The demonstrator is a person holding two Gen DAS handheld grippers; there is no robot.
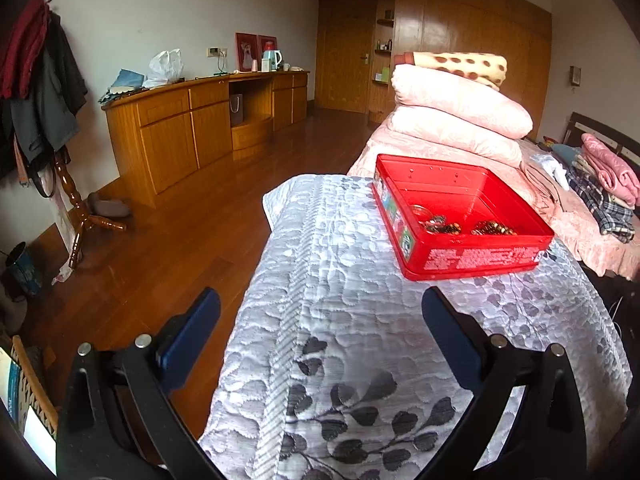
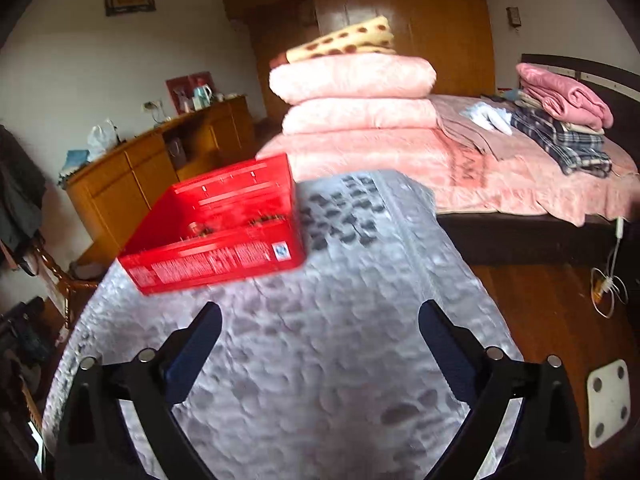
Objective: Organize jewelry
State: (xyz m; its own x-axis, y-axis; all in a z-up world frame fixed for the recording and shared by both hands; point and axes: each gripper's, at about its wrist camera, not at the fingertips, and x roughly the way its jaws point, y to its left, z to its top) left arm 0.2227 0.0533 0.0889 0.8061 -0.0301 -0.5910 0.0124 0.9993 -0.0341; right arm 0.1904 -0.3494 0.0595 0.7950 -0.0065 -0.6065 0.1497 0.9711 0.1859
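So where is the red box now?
The red box sits on the grey quilted cover, right of centre in the left wrist view, before the folded pink bedding.

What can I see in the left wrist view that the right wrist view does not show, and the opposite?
Only left: the coat rack with hanging clothes, and the jewelry seen sharply. Only right: a white scale on the floor and a cable beside the bed. Both: the red box on the grey quilt, pink bedding, wooden cabinet, each view's open, empty gripper.

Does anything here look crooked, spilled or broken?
Nothing looks spilled or broken. The red box sits open on the quilted cover near its far edge, jewelry bunched in one corner.
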